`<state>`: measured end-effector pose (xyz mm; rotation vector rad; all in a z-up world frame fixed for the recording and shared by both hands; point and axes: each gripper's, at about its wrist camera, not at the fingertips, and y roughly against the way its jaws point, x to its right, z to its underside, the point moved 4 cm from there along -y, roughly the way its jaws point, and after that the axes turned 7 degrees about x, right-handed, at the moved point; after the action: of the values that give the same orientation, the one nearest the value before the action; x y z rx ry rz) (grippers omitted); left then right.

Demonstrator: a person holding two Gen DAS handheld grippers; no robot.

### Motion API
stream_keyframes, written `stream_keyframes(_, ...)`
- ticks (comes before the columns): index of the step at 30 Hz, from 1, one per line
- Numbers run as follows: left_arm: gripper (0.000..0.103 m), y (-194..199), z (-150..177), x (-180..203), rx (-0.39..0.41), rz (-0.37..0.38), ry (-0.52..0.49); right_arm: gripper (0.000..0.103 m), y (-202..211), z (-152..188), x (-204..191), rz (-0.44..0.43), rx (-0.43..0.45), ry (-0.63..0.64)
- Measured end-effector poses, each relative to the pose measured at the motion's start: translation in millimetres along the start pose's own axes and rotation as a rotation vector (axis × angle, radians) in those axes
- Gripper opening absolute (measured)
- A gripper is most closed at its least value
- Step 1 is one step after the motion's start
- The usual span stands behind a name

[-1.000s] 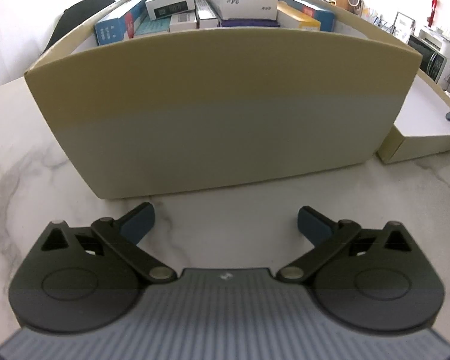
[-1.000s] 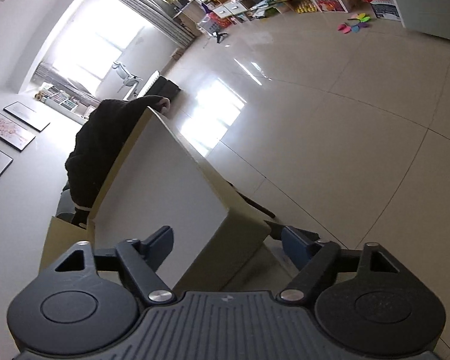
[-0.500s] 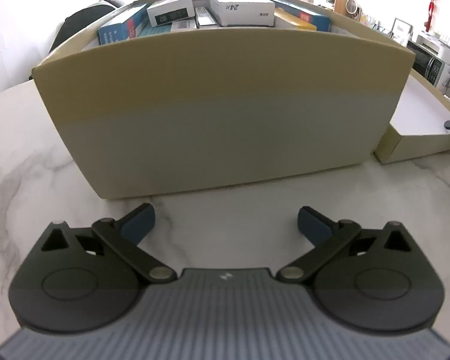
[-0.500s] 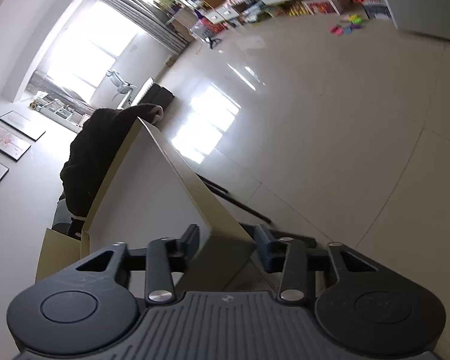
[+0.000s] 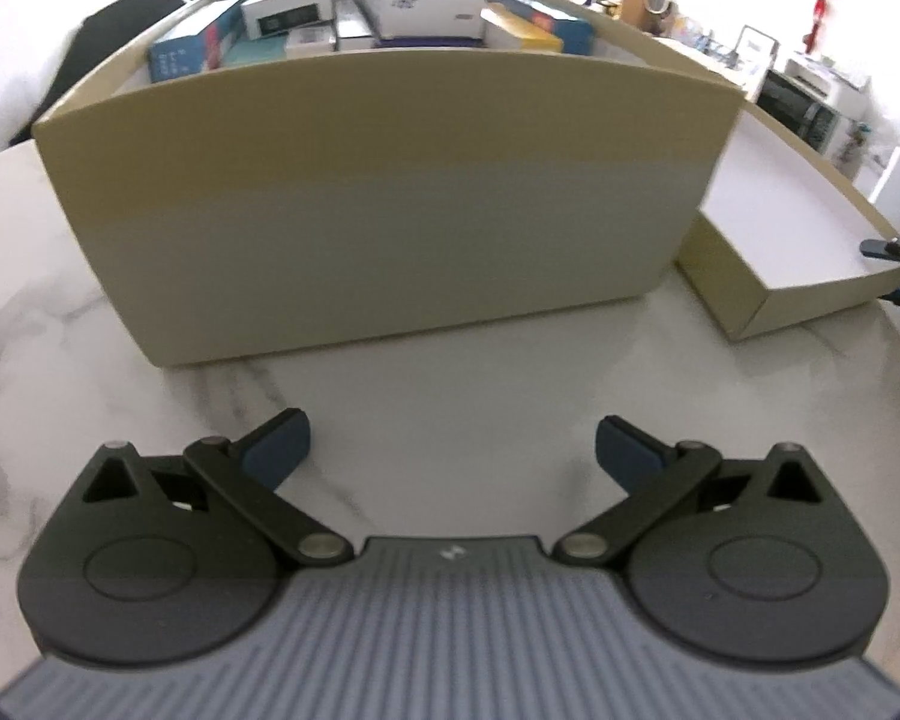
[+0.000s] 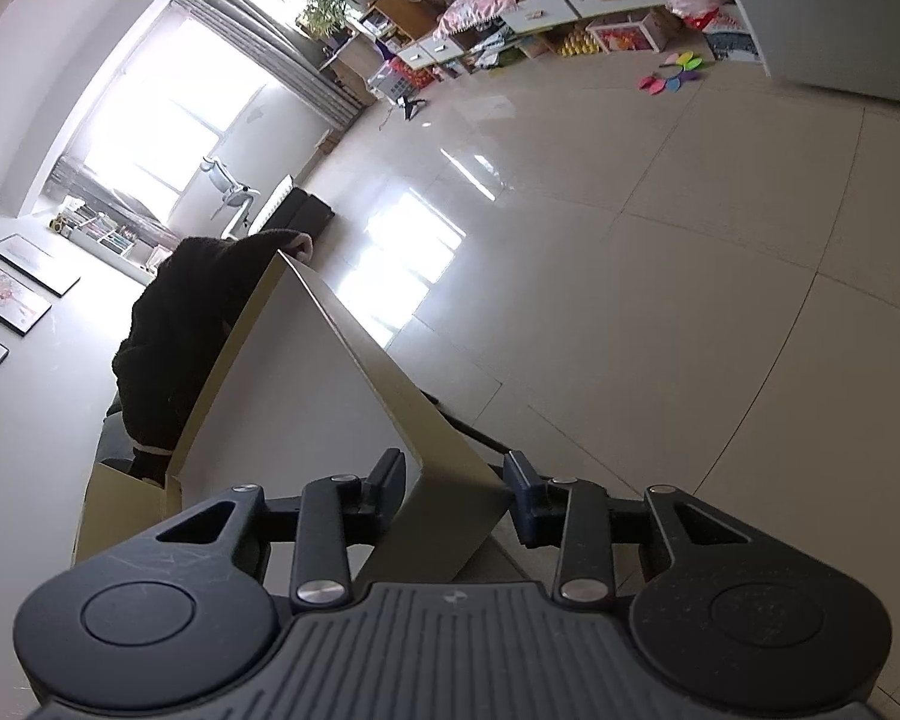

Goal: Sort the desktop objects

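Observation:
A tan cardboard box (image 5: pixel 384 198) full of several small packaged boxes (image 5: pixel 420 6) stands on the marble table (image 5: pixel 450 384). Its shallow tan lid (image 5: pixel 792 240), white inside, lies to the box's right. My left gripper (image 5: pixel 453 444) is open and empty, low over the table in front of the box. My right gripper (image 6: pixel 456 480) is shut on the lid's side wall (image 6: pixel 444 480); its blue fingertips also show at the lid's right edge in the left wrist view (image 5: pixel 888 270).
A dark garment (image 6: pixel 198 324) lies on a chair behind the box. The table edge runs just right of the lid, with tiled floor (image 6: pixel 660 300) beyond. Shelves and clutter stand along the far wall.
My right gripper closed from wide open onto the lid's side wall. My left gripper drew back slightly from the box and stayed open.

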<state>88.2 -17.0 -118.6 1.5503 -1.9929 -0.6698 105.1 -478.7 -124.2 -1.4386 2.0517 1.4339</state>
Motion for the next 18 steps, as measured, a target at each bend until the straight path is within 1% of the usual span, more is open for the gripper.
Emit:
stream_keyframes(5,0.103,7.4,-1.7,11.9,0.037,0.058,-0.02,0.039,25.8,3.0,5.4,-0.002,0.031,0.004)
stream_keyframes(12,0.103,16.1,-4.5,32.9,0.064,0.105,-0.051,0.04,61.2,10.5,15.5,-0.023,0.062,0.007)
stream_keyframes(18,0.103,20.5,-7.6,53.8,0.076,0.168,-0.082,0.04,91.7,15.7,26.0,-0.04,0.087,-0.01)
